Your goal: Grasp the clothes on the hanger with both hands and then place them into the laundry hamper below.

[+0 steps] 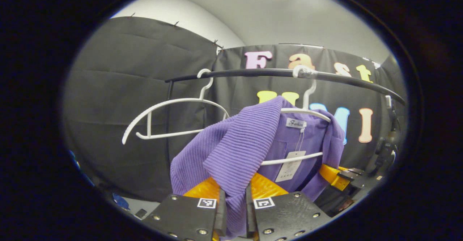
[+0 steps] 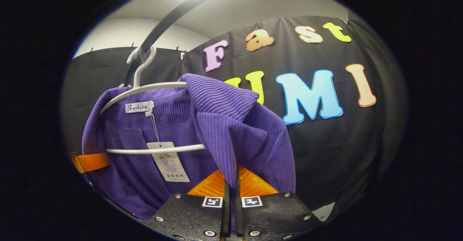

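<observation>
Left gripper view, left to right:
- Empty white hanger [image 1: 170, 119], hooked on black rail [image 1: 253, 73], tilted, bare.
- Purple ribbed garment [image 1: 235, 150], draped on second white hanger [image 1: 307, 112] hooked on same rail, just right of empty one; one shoulder pulled off hanger and bunched forward; paper tag [image 1: 291, 165] dangling inside neck opening.
- Left gripper [image 1: 235, 201], narrow, both fingers pressed on a fold of the purple fabric at lower centre.
- Other gripper [image 1: 338, 177], lower right, against far edge of garment; grip not discernible from here.

Right gripper view, left to right:
- Finger of other gripper [image 2: 90, 162], at left edge of garment, beside lower bar of hanger.
- White hanger [image 2: 144, 89], hook over black rail [image 2: 173, 18], garment's collar on it; paper tag [image 2: 168, 161] hanging below woven label.
- Purple garment [image 2: 224, 125], shoulder folded forward and hanging down centre.
- Right gripper [image 2: 231, 197], nearly closed, fingers clamped on the hanging fold.
</observation>
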{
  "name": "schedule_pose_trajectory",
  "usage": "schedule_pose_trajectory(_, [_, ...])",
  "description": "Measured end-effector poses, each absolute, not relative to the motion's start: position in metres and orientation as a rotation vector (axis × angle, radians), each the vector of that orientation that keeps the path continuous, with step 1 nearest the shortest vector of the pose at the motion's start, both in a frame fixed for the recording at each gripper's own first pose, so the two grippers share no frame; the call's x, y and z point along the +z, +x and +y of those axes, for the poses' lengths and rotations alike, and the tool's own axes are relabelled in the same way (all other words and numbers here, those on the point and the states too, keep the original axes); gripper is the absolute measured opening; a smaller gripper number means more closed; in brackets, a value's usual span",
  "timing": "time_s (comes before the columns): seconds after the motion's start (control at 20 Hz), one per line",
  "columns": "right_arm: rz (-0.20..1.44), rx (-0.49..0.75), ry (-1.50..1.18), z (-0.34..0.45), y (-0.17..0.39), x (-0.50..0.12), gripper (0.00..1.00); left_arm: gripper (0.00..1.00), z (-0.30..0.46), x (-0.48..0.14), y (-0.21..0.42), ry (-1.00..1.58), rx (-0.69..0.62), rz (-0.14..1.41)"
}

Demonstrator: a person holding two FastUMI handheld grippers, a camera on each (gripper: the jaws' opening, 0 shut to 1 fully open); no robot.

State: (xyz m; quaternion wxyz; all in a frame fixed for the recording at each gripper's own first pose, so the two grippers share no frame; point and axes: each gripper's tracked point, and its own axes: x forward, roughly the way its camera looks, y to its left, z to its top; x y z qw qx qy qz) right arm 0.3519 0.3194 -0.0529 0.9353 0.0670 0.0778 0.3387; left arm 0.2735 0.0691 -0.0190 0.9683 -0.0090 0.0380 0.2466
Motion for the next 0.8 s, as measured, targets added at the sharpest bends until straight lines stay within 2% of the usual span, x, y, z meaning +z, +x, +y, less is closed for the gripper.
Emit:
schedule_pose_trajectory(0.15, [0.151,0.702,0.123,0.312,0.354,-0.049,0.01,0.03,0.043,-0.014,0.276,-0.095,0.378,0.043])
schedule_pose_trajectory(0.25, [0.146,0.674,0.11,0.304,0.346,-0.044,0.0,0.0,0.041,-0.013,0.271,-0.094,0.328,0.04])
schedule_pose_trajectory(0.3, [0.14,0.666,0.108,0.3,0.343,-0.041,0.0,0.03,0.04,-0.009,0.266,-0.092,0.311,0.038])
schedule_pose_trajectory(0.5, [0.104,0.606,0.077,0.278,0.345,-0.033,0.0,0.03,0.034,0.009,0.25,-0.127,0.255,-0.006])
schedule_pose_trajectory(0.7, [0.063,0.564,0.054,0.255,0.353,-0.024,0.0,0.03,0.04,0.032,0.238,-0.129,0.27,-0.058])
schedule_pose_trajectory(0.75, [0.048,0.553,0.05,0.248,0.357,-0.022,0.0,0.0,0.043,0.039,0.233,-0.135,0.278,-0.074])
schedule_pose_trajectory(0.8, [0.036,0.54,0.052,0.242,0.363,-0.019,0.0,0.03,0.048,0.042,0.225,-0.143,0.285,-0.084])
